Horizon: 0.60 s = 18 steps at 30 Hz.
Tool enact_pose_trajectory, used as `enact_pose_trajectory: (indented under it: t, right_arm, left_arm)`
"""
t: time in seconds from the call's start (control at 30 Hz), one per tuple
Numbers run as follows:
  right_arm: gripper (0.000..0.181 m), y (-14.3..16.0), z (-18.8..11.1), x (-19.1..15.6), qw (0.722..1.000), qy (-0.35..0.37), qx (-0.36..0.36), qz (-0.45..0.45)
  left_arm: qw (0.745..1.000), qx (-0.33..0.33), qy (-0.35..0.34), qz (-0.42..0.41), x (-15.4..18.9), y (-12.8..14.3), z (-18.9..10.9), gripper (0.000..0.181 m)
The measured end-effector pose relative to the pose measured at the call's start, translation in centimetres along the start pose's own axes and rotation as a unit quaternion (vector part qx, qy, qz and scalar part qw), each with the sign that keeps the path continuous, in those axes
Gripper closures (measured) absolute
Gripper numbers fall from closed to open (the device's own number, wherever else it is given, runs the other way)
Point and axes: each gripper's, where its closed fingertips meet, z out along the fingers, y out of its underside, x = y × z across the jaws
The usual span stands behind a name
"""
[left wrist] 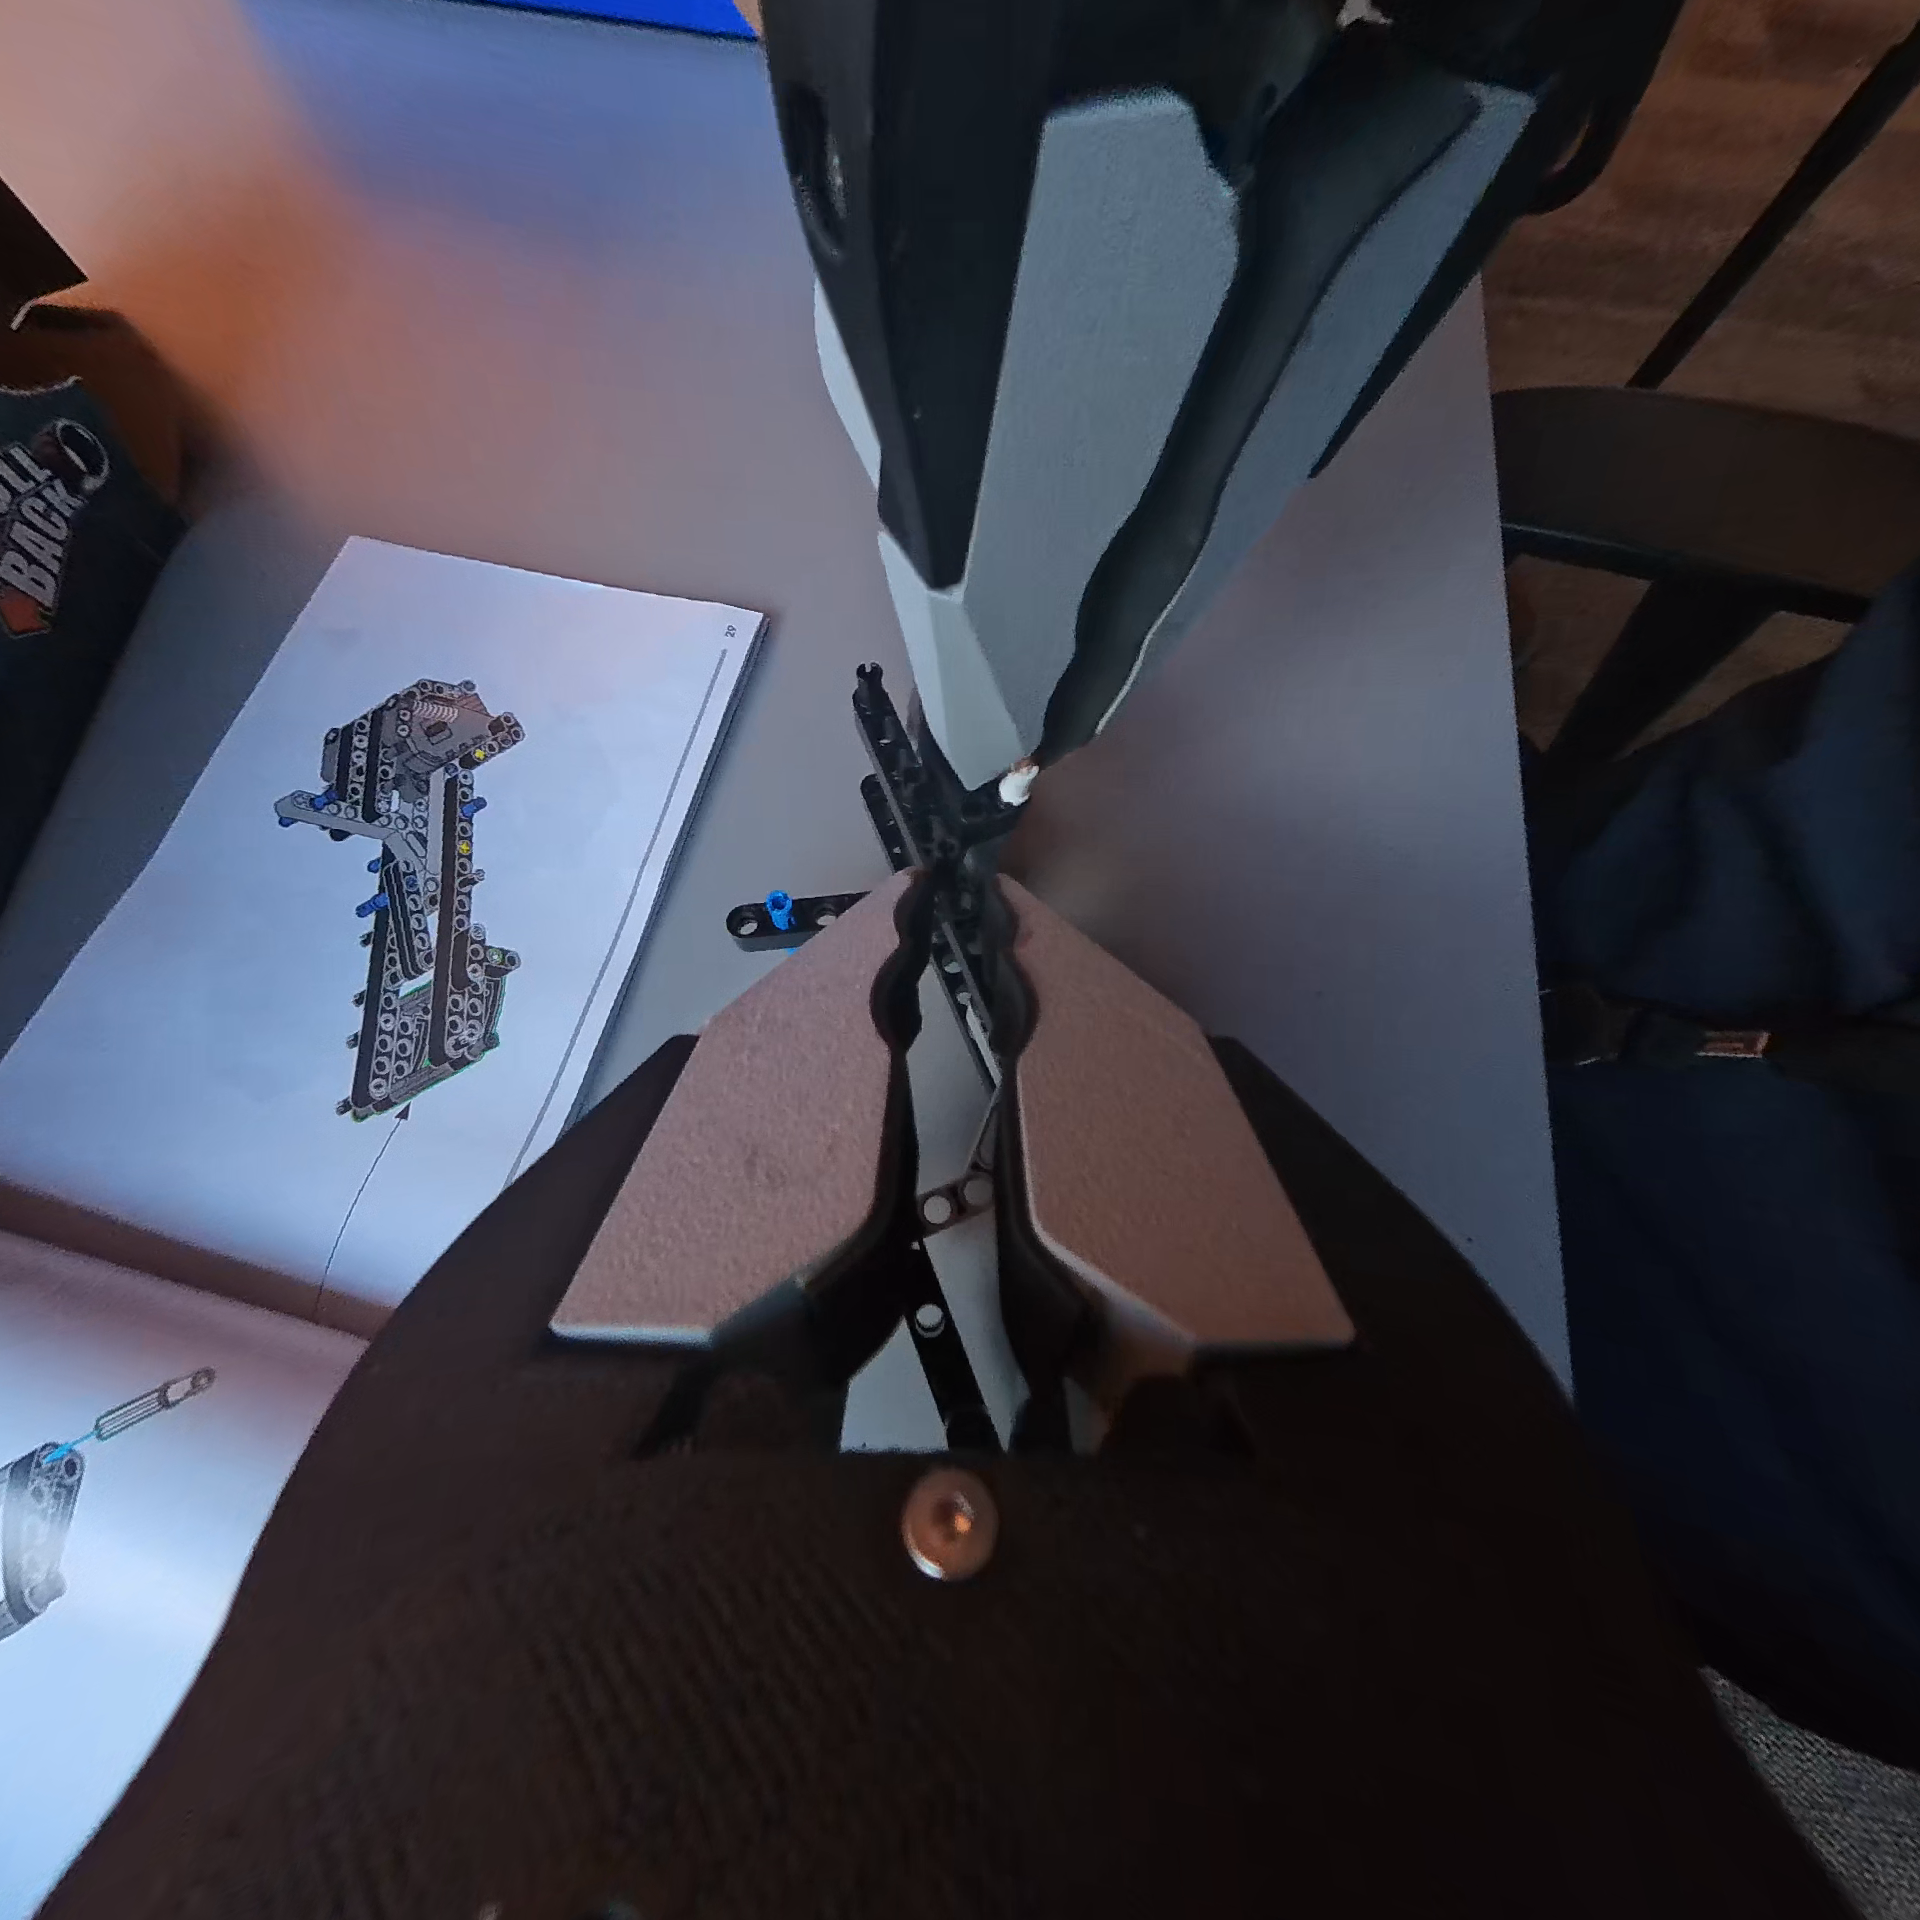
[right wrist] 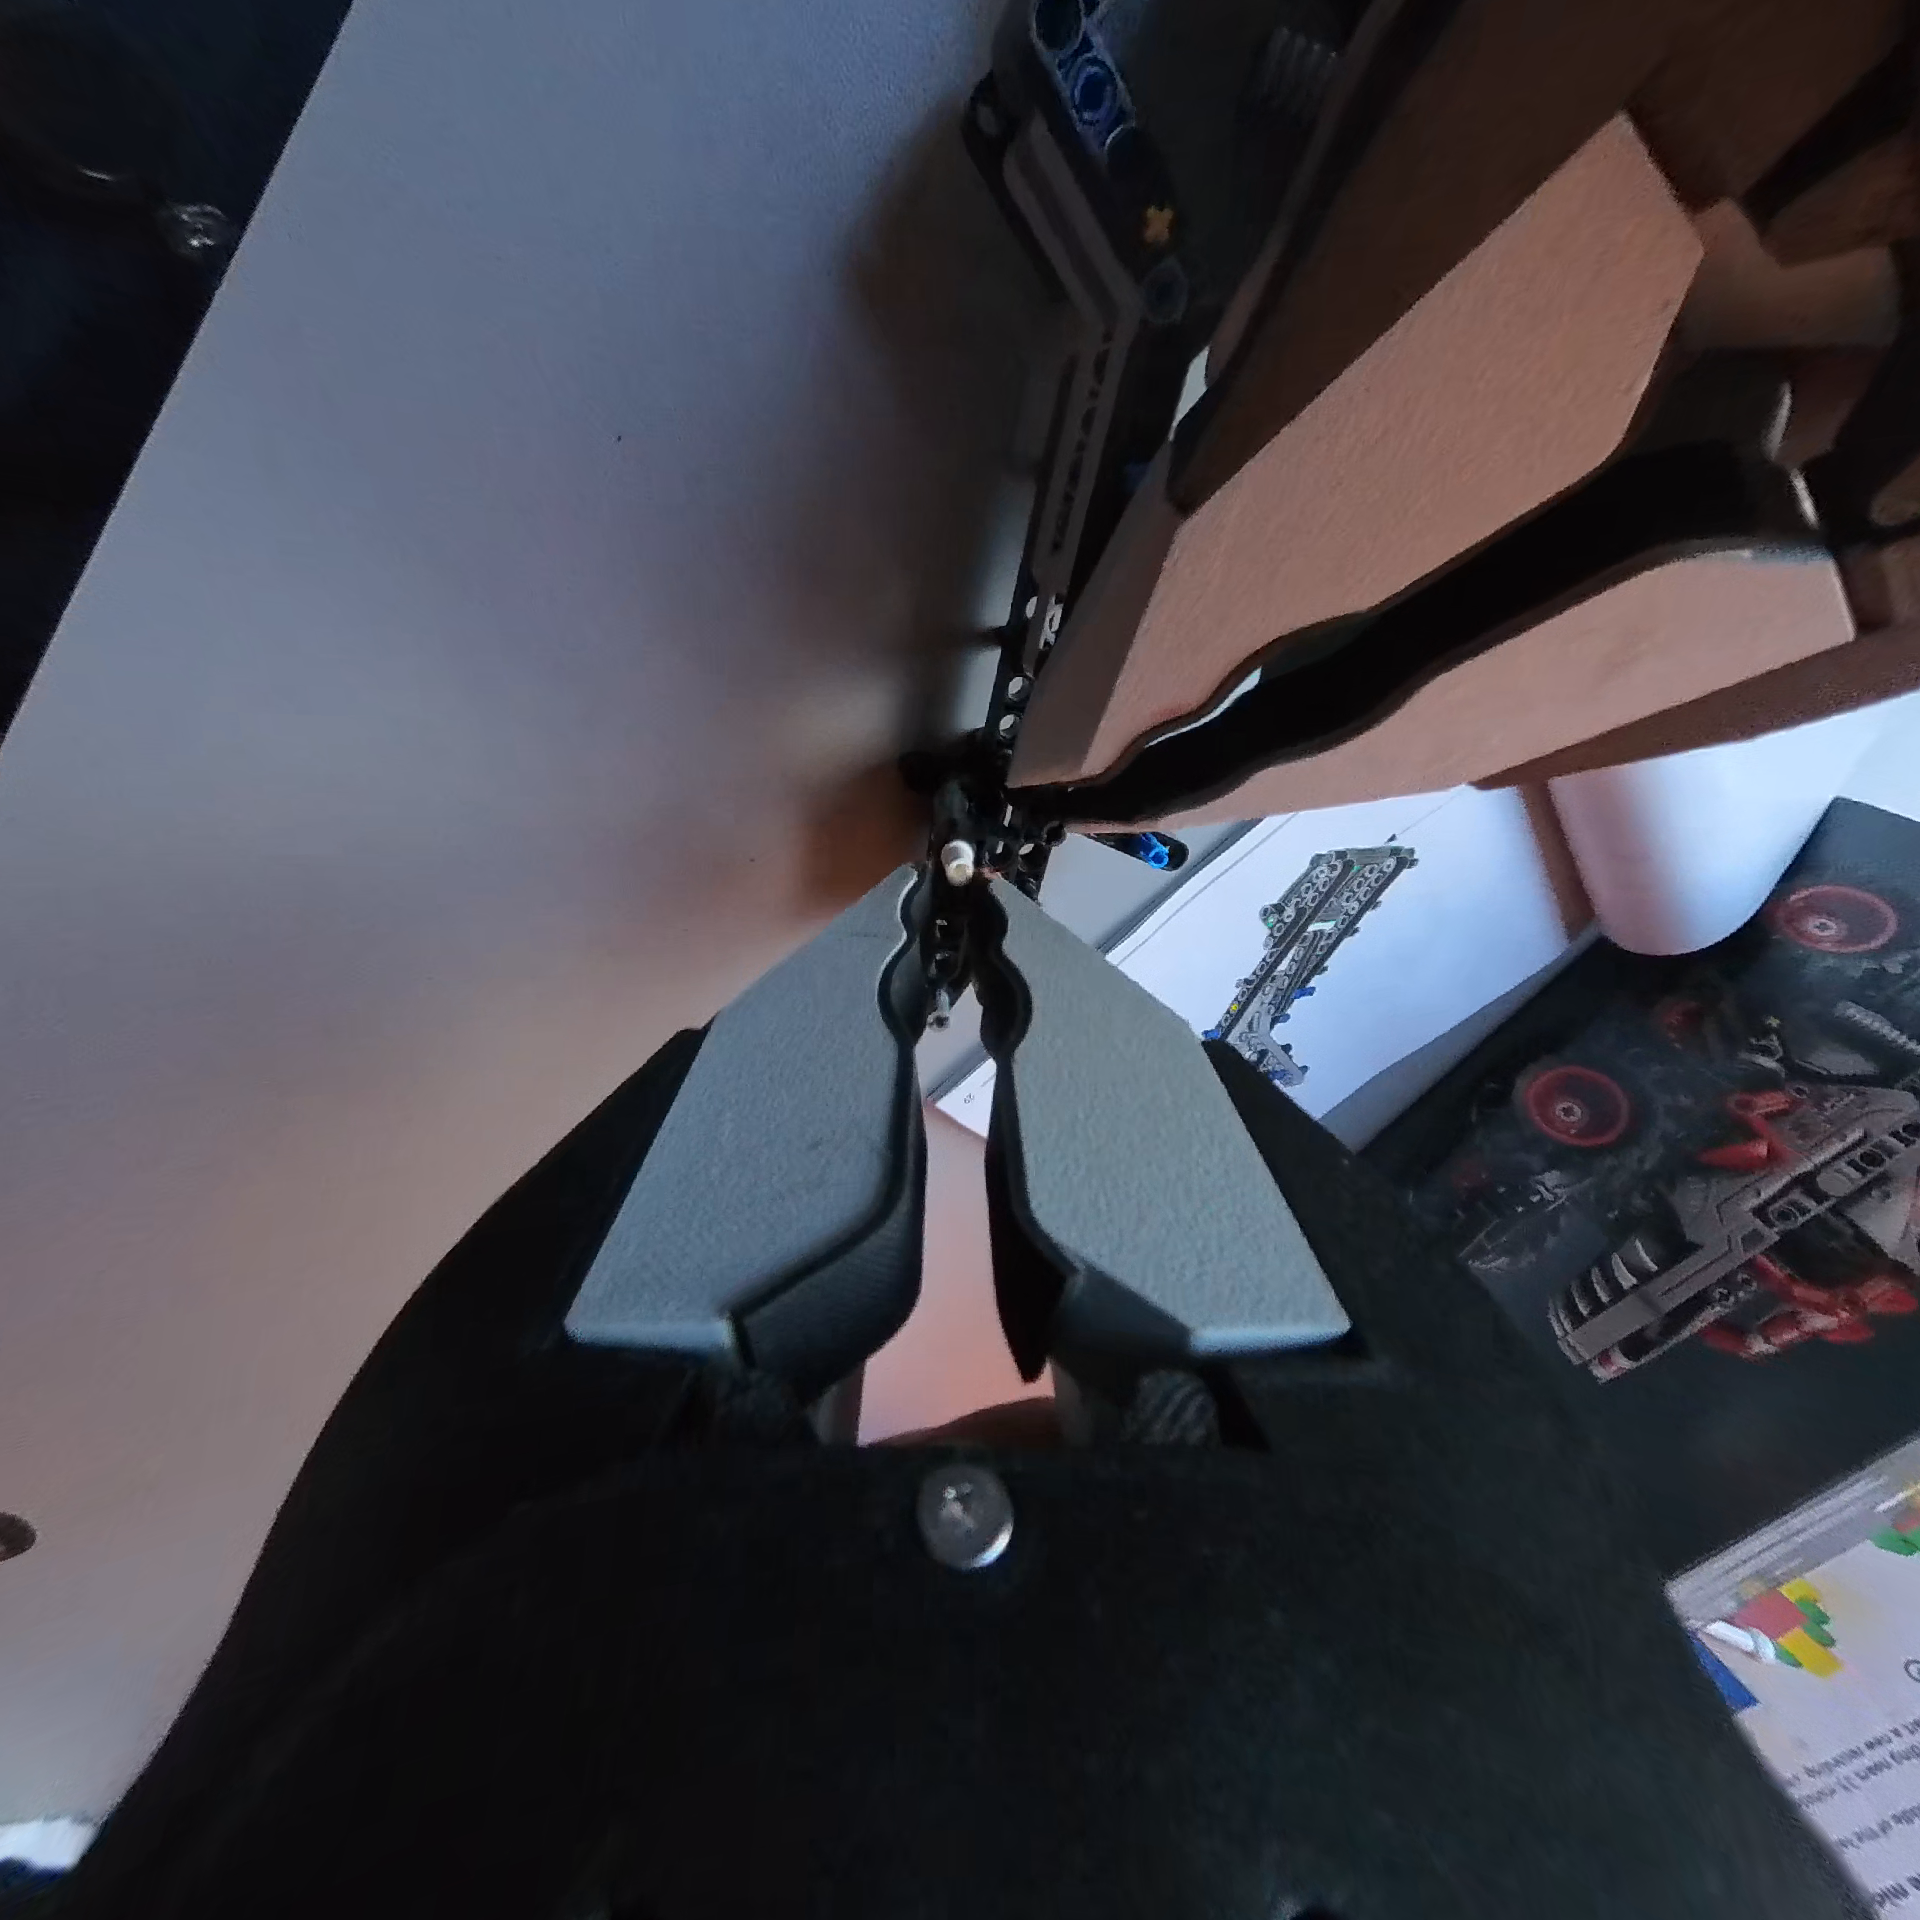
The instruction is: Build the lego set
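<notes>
My left gripper (left wrist: 956, 896), with tan fingers, is shut on a long black lego assembly (left wrist: 971, 1023) of holed beams and holds it above the grey table (left wrist: 520, 312). My right gripper (right wrist: 956, 902), with grey fingers, is shut on a short black beam (right wrist: 943, 961) at the end of that assembly, with a small white pin (right wrist: 954, 860) just beyond its tips. The two grippers meet tip to tip. The right gripper (left wrist: 1023, 769) comes in from the top of the left wrist view. The left gripper (right wrist: 1039, 777) comes from the upper right of the right wrist view, with the assembly (right wrist: 1081, 447) running past it.
An open instruction booklet (left wrist: 416, 883) lies left of the grippers, also in the right wrist view (right wrist: 1299, 935). A loose black beam with a blue pin (left wrist: 795, 914) lies beside it. The dark lego box (right wrist: 1714, 1143) sits farther off. The table's edge and a dark chair (left wrist: 1714, 499) are to the right. My two grippers' fingertips are within a few centimetres of each other.
</notes>
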Motion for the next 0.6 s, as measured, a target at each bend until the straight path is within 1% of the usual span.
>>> enact_pose_trajectory:
  t: [0.3,0.4,0.53,0.6]
  right_arm:
    - [0.179,-0.2,0.1,0.5,1.000,-0.010,0.002,0.004]
    - [0.178,-0.3,0.2,0.9,1.000,0.004,0.014,0.023]
    - [0.177,-0.5,0.1,1.4,0.992,0.054,0.080,0.082]
    - [0.169,-0.6,0.1,1.0,0.987,0.084,0.104,0.091]
  left_arm:
    - [1.000,0.003,-0.006,-0.007,-0.3,0.2,-0.3,0.175]
    - [1.000,0.005,-0.011,-0.011,-0.7,0.4,-0.5,0.176]
    - [1.000,0.015,-0.017,-0.017,-1.0,0.4,-0.7,0.175]
    - [1.000,0.017,-0.017,-0.016,-0.9,0.3,-0.6,0.175]
